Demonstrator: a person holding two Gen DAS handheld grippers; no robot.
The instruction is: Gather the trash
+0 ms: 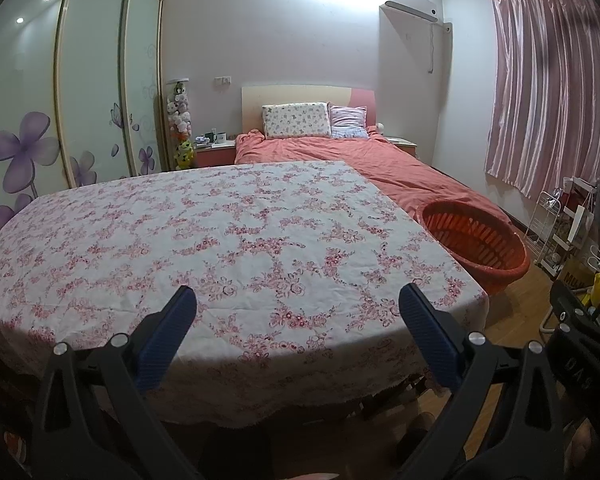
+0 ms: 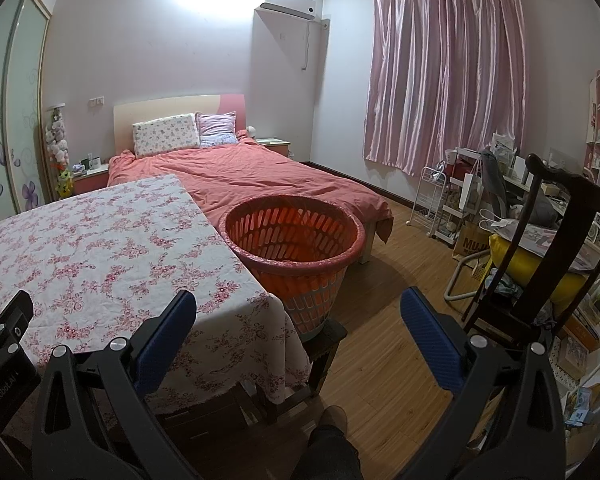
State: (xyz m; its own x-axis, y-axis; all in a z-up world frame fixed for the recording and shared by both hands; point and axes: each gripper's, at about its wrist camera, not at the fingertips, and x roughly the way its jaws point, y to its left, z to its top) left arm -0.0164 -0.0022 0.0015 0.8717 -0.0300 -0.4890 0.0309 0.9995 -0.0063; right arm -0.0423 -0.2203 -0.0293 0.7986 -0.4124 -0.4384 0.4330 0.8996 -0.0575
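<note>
The left tongs (image 1: 298, 304) have black plastic arms with triangular cut-outs, silver round screw heads at the pivots, and blue ribbed pads (image 1: 424, 332) on the inner faces. The right tongs (image 2: 298, 306) are built the same (black frame, blue textured pads (image 2: 168, 340), silver screws). White lettering, partly readable, marks each black housing. Dark trousers (image 2: 332, 452) and a brown shoe (image 2: 334, 416) show below.

"GenRobot.AI" on the left claw (image 2: 4, 364) body; "MUJ" on a brown paper bag (image 2: 473, 242).
</note>
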